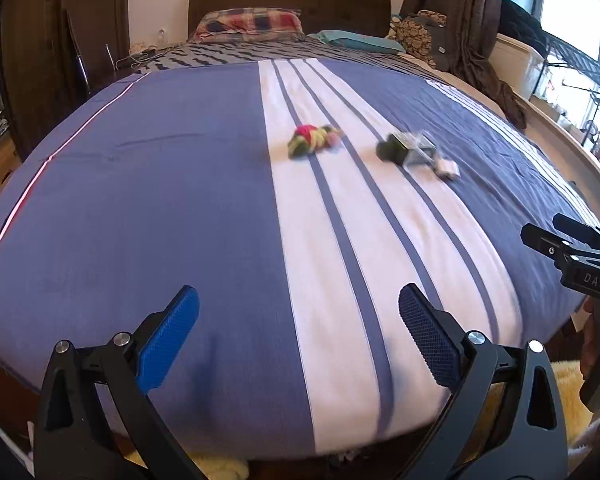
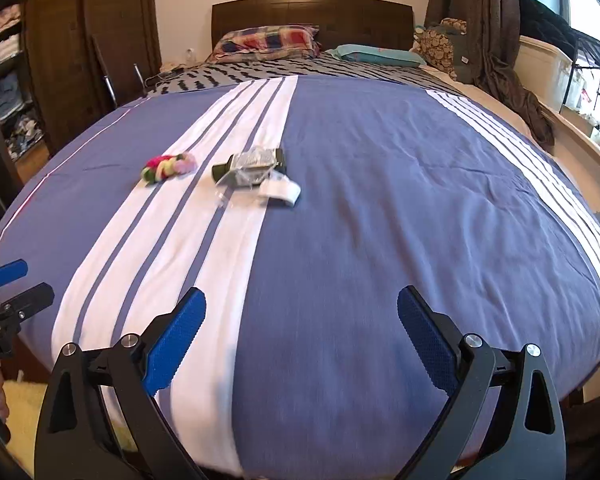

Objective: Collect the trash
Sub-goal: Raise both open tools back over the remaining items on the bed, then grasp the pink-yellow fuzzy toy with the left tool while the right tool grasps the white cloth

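Bedroom walls in pale cream frame a wide bed [image 2: 380,208] covered by a blue bedspread with a broad white band of thin blue stripes running from the foot toward the dark wooden headboard [image 2: 312,14]. Against that headboard lie a red, blue and cream checked pillow [image 2: 268,42] and, to its right, a flat teal pillow [image 2: 374,55]. Brown curtains [image 2: 476,12] hang beyond the bed's right side next to a bright window, and a dark wooden wardrobe [image 2: 80,48] stands off the bed's left side.

Near the middle of the bed, on the white band, sits the trash. A dark green bottle lying on its side under crumpled clear plastic wrap [image 2: 250,166] rests at the band's right edge, with a small white folded scrap [image 2: 284,194] just beside it on the side nearer the foot of the bed. Left of the bottle, apart from it, lies a small bundle of pink, yellow and green crumpled material [image 2: 168,168]; the left wrist view shows the same bundle [image 1: 314,140] and bottle [image 1: 404,148] blurred.

Both tools hover over the foot of the bed, well apart from the trash. The left gripper [image 1: 298,334] has its blue-padded fingers [image 1: 168,340] spread wide with nothing between them. The right gripper [image 2: 300,336] likewise has its blue-padded fingers [image 2: 174,344] wide and empty.
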Demonstrator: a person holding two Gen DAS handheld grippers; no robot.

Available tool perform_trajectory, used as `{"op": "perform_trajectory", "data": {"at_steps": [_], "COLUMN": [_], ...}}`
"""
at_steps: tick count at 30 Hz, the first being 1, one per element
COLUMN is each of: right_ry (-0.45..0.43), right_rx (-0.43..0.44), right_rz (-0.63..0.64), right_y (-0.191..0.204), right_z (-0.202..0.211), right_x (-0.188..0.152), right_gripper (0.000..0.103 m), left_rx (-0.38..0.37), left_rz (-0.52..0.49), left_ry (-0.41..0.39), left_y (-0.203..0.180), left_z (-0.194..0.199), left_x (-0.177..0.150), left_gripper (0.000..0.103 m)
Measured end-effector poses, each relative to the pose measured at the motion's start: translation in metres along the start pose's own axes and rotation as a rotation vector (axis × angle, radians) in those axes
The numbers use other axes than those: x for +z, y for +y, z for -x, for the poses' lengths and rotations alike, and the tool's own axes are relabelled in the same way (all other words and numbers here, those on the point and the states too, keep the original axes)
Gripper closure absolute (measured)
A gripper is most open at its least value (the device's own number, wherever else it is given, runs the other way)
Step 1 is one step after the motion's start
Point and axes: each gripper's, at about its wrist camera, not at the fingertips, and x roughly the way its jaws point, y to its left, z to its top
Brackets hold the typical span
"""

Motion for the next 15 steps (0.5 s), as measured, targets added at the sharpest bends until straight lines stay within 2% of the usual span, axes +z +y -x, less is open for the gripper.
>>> {"op": "perform_trajectory", "data": {"at_steps": [3, 8, 11, 15], "right_ry": [0.011, 0.050, 0.069, 0.082], "right_rx": [0.005, 0.023, 0.026, 0.029], "right_rz": [0.000, -0.001, 0.000, 0.000], "right_y": [0.002, 0.002, 0.001, 0.000], "right_z": [-0.020, -0.055, -0.072, -0.090], "right_x": [0.012, 0.031, 0.040, 0.049], "right_gripper": [0.007, 0.027, 0.035, 0.038], "left_rx": [0.009, 0.020, 0.023, 0.005], "left_rz": [-0.009, -0.021, -0.009, -0.012], "left_ry": [0.006, 0.017, 0.015, 0.023], "left_y": [0.001, 0.000, 0.003, 0.001], "left_z": [-0.016, -0.042, -0.058, -0.082], "left_x": [0.015, 0.039, 0.055, 0.078], "left_gripper": [0.008, 0.008, 0.009, 0.010]}}
